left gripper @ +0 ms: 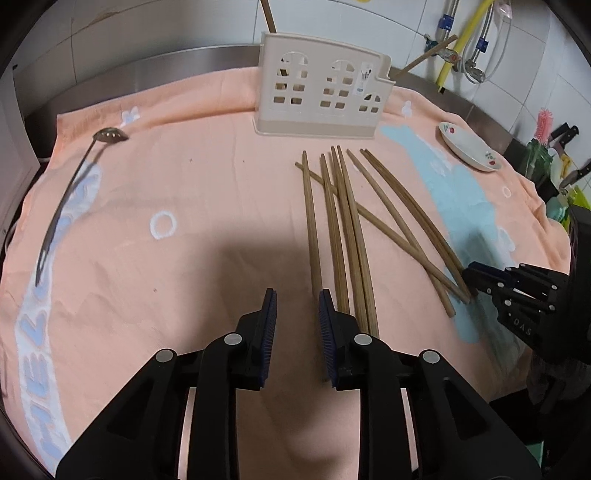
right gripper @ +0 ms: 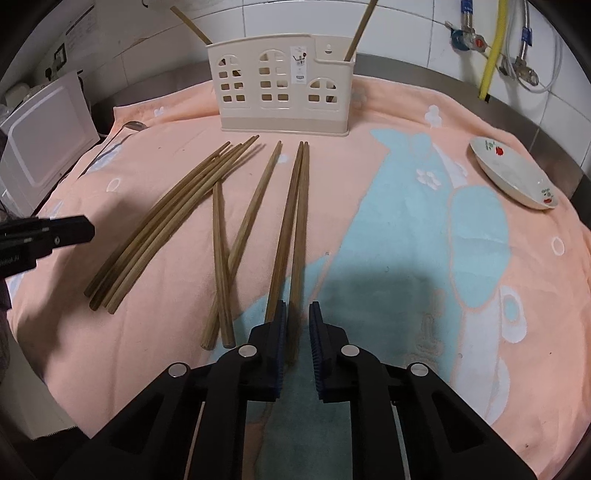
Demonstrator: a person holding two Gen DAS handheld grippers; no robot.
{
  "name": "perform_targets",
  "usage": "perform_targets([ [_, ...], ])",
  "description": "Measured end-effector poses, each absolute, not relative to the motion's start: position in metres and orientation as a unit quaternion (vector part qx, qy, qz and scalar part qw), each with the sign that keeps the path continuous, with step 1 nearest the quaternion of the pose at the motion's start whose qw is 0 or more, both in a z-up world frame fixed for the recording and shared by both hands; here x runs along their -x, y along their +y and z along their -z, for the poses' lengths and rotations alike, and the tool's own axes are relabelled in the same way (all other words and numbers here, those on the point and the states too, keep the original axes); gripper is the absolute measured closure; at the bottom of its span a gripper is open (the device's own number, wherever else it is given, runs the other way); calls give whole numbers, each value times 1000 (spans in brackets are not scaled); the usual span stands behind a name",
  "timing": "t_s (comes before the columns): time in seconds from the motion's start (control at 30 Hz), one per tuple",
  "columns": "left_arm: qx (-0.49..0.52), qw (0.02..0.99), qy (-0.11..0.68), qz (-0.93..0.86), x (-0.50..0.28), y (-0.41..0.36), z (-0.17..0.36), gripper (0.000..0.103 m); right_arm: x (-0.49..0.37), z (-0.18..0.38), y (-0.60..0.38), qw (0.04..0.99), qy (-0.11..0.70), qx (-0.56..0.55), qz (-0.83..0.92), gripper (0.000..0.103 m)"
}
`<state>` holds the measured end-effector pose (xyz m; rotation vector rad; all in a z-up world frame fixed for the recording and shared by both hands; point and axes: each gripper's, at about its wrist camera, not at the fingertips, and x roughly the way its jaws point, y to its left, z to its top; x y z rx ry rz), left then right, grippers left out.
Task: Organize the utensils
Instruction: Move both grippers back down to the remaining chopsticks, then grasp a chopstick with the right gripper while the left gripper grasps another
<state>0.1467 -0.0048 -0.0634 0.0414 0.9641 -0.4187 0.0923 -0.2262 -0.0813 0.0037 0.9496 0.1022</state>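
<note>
A: Count, left to right?
B: One slotted spoon (left gripper: 109, 134) far left of the left gripper (left gripper: 297, 321), jaws apart, empty. Eight loose chopsticks (right gripper: 236, 229) ahead; right gripper (right gripper: 297, 332) parted around one's end. One holder (right gripper: 281, 85) beyond, two sticks inside. One dish (right gripper: 513, 173) right.
A: Differences?
B: Spoon's bowl shows only in left view; microwave (right gripper: 44, 140) only in right.

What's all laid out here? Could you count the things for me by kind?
Utensil holder: 1
Chopsticks standing in it: 2
Chopsticks lying flat: 8
Slotted spoon: 1
Dish: 1
Total: 13
</note>
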Motion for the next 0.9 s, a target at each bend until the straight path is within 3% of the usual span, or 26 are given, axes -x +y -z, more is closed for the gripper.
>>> perform_targets([
  [0.57, -21, 848, 486, 212, -138, -20, 88, 80, -93, 86, -225, 889, 455, 11, -44, 96],
  [0.9, -23, 850, 485, 205, -144, -24, 92, 88, -93, 87, -224, 890, 454, 12, -44, 96],
])
